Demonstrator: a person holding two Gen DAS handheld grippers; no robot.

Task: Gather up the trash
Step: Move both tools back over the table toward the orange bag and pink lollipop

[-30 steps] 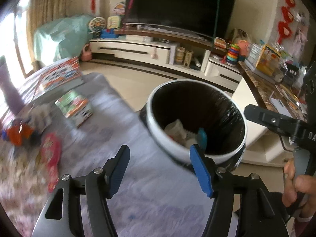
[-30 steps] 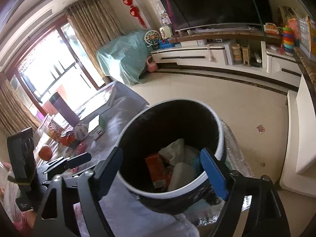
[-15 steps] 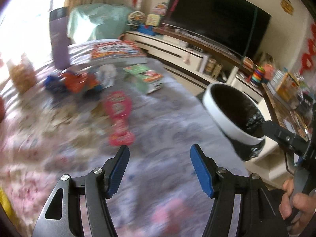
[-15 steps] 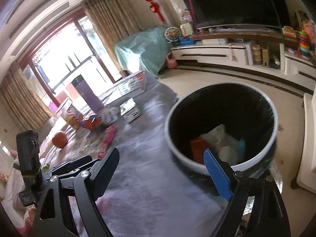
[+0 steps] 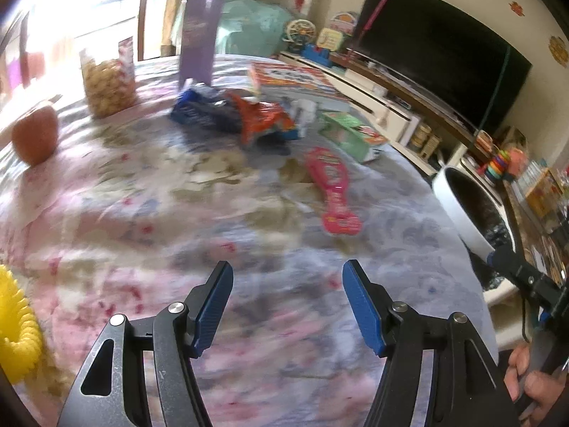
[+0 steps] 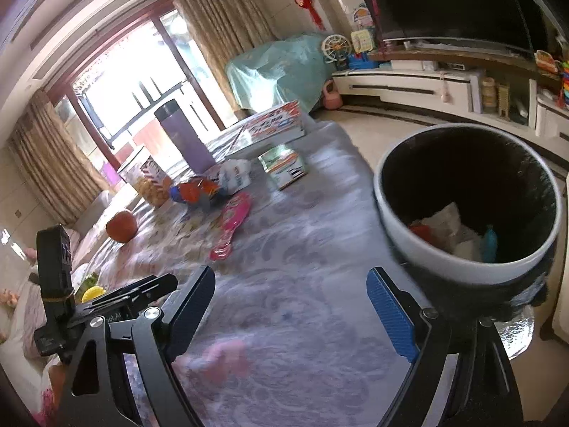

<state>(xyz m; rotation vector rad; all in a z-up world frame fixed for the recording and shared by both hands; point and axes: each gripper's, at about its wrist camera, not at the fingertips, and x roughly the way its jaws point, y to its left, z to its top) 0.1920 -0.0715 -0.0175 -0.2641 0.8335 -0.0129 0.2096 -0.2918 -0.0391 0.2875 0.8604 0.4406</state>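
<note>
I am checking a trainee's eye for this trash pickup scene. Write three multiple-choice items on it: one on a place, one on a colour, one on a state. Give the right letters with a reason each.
1. Where does the trash bin stand?
A. On the middle of the table
B. Off the table's edge, on the right
C. Under the television

2. What colour is the long flat wrapper lying alone on the tablecloth?
A. Pink
B. Green
C. Black

3. How is the left gripper?
A. Shut on a wrapper
B. Open and empty
C. Shut on nothing

Answers:
1 B: the right wrist view shows the bin beyond the cloth's edge, over the floor.
2 A: it is bright pink in both views.
3 B: its blue pads stand wide apart with only cloth between them.
</note>
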